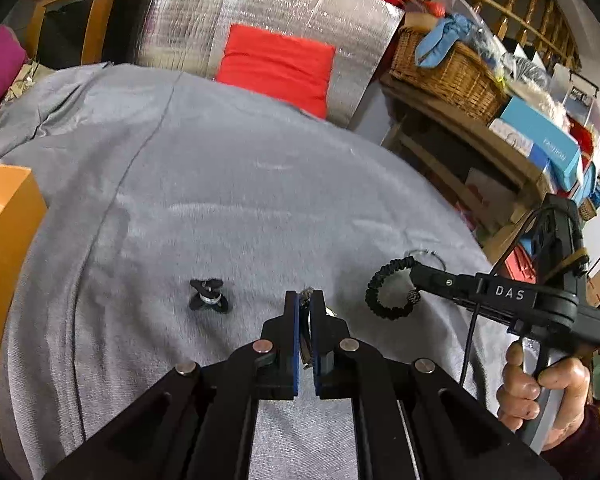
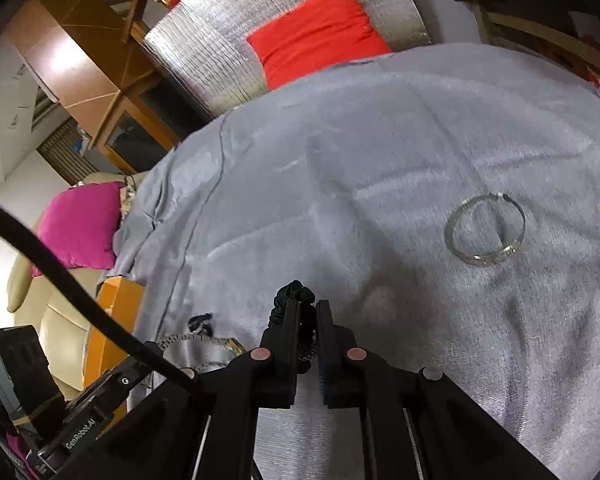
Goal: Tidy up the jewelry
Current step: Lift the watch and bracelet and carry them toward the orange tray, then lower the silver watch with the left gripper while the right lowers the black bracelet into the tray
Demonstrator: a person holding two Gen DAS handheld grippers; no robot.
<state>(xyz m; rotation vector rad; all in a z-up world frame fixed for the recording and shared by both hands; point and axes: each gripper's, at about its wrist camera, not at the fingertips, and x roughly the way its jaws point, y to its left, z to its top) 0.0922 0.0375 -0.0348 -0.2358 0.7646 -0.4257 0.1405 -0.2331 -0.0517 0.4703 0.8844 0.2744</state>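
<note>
My left gripper is shut on a wristwatch with a metal link band, which also shows in the right wrist view. My right gripper is shut on a black braided cord bracelet, which hangs as a loop in the left wrist view. A small black piece with a silver band lies on the grey cloth left of my left gripper. A silver bangle lies on the cloth to the right.
An orange box stands at the cloth's left edge. A red cushion leans on silver foil at the back. Cluttered wooden shelves with a wicker basket stand right. A magenta cushion lies left.
</note>
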